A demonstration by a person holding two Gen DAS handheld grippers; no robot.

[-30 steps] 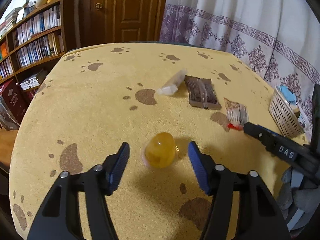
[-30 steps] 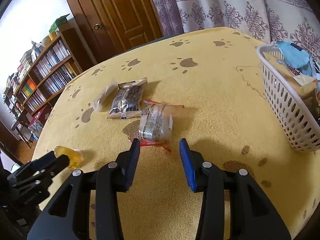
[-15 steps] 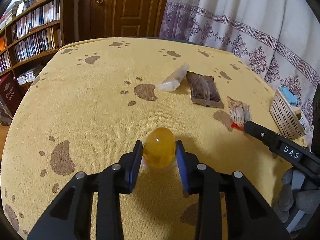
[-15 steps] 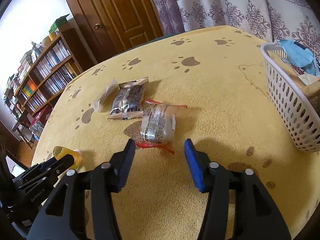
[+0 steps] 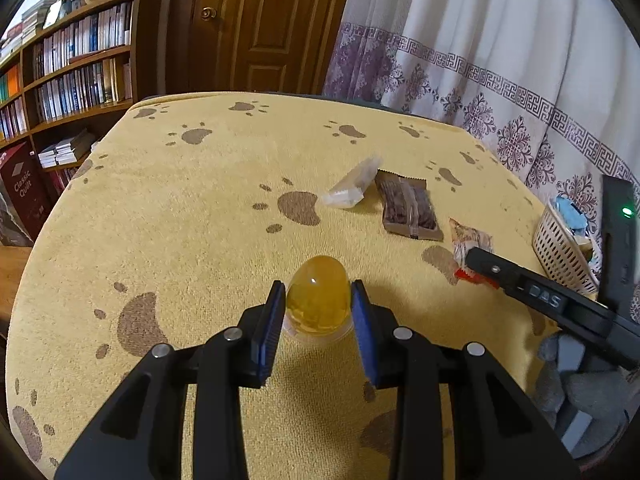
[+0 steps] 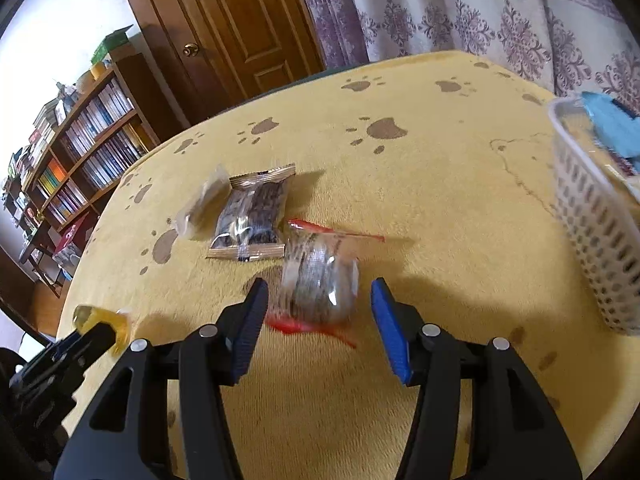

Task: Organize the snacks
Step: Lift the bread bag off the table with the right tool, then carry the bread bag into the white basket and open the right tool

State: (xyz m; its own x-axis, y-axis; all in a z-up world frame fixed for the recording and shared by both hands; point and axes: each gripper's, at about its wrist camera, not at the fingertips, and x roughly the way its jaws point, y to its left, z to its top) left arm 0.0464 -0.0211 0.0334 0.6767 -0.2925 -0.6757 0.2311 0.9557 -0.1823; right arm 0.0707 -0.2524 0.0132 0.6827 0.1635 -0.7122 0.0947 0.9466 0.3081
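Observation:
A yellow egg-shaped jelly cup stands on the paw-print cloth, and my left gripper is shut on it, both blue pads pressed to its sides. In the right wrist view a clear snack packet with red ends lies between the fingers of my right gripper. That gripper is open, with a gap on each side of the packet. The same jelly cup shows at the far left there. A white basket holding other snacks stands at the right edge.
A brown bar packet and a small clear packet lie side by side just beyond the red-ended one. The yellow cloth covers the whole table. A bookshelf, a wooden door and a curtain stand behind.
My left jaws closed from wide apart onto the jelly cup. The right jaws widened and moved forward, so the red-ended packet now lies between them.

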